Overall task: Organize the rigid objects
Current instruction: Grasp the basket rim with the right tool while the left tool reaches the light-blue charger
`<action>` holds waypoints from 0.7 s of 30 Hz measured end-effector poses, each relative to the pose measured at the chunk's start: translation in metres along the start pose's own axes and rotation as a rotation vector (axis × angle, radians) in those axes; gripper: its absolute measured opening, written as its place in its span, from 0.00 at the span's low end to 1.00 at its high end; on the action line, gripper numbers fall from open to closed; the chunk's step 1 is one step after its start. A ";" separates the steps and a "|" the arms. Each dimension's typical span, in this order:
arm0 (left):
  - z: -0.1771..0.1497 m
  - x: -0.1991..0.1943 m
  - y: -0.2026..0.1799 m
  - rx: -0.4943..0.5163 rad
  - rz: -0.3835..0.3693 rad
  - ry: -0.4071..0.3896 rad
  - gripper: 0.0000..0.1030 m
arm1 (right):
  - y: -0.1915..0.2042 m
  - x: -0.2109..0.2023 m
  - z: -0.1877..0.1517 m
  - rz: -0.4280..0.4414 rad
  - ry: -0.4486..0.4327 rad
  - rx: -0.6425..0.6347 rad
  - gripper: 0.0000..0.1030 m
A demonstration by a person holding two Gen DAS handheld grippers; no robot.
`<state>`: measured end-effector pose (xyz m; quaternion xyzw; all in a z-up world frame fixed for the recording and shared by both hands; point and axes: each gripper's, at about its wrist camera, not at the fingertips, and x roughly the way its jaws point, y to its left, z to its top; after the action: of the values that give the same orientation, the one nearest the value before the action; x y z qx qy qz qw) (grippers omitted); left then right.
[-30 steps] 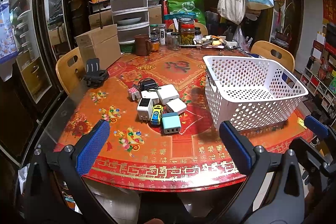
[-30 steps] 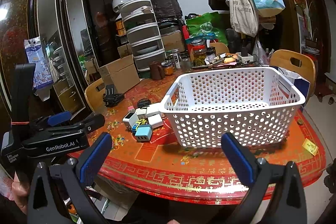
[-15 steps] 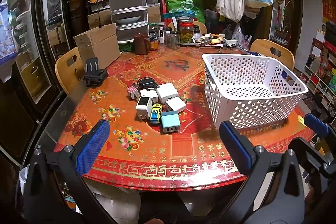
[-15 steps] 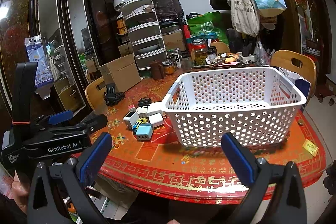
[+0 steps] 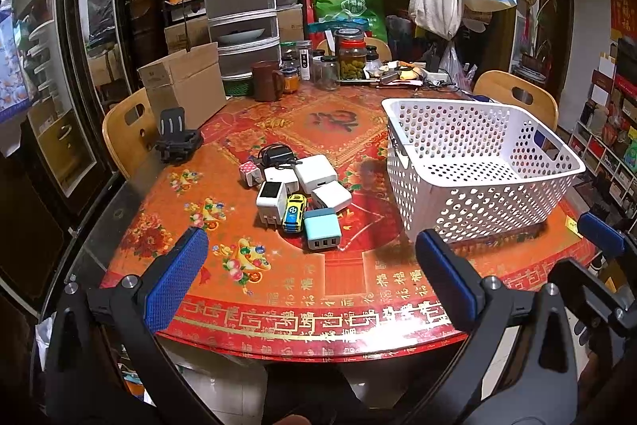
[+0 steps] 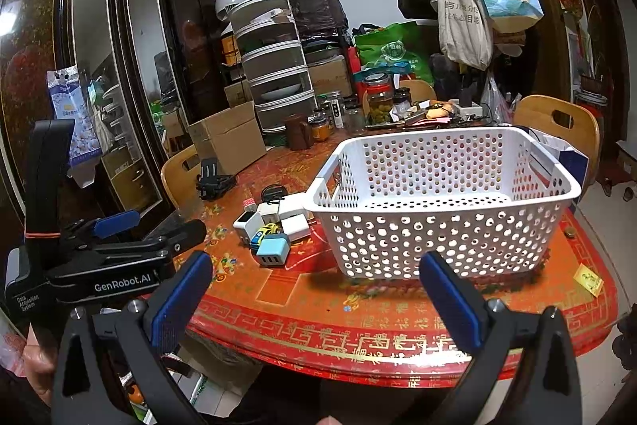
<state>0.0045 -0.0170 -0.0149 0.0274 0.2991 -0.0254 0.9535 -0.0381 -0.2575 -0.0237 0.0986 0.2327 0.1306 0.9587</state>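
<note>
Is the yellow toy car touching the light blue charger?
Touching. In the left wrist view the yellow toy car lies against the light blue charger with no gap.

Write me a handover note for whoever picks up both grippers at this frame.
Left gripper: jaws open, holding nothing, short of the table edge.
Right gripper: jaws open, holding nothing, facing the basket.
The chargers, the toy car and the blue USB hub sit clustered mid-table, left of the white basket.
Done: nothing; the basket looks empty.
Left: move each clustered item into the basket, probably the blue USB hub first, as it is nearest.
</note>
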 end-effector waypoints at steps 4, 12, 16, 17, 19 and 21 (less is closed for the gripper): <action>-0.002 0.011 -0.001 0.001 0.016 -0.011 1.00 | -0.008 0.000 -0.001 -0.022 -0.010 -0.001 1.00; -0.007 0.099 0.033 -0.096 -0.059 0.155 1.00 | -0.130 -0.007 0.032 -0.393 -0.121 0.143 1.00; -0.008 0.132 0.046 -0.081 0.009 0.176 1.00 | -0.202 0.026 0.055 -0.439 0.013 0.208 0.90; -0.007 0.139 0.048 -0.073 0.006 0.188 1.00 | -0.215 0.037 0.058 -0.416 0.052 0.222 0.76; -0.007 0.154 0.051 -0.057 0.015 0.220 1.00 | -0.234 0.053 0.063 -0.372 0.108 0.238 0.49; -0.008 0.166 0.052 -0.063 0.007 0.260 1.00 | -0.244 0.067 0.064 -0.357 0.140 0.220 0.31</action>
<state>0.1390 0.0298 -0.1147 0.0017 0.4207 -0.0087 0.9072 0.0994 -0.4769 -0.0570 0.1504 0.3254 -0.0608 0.9315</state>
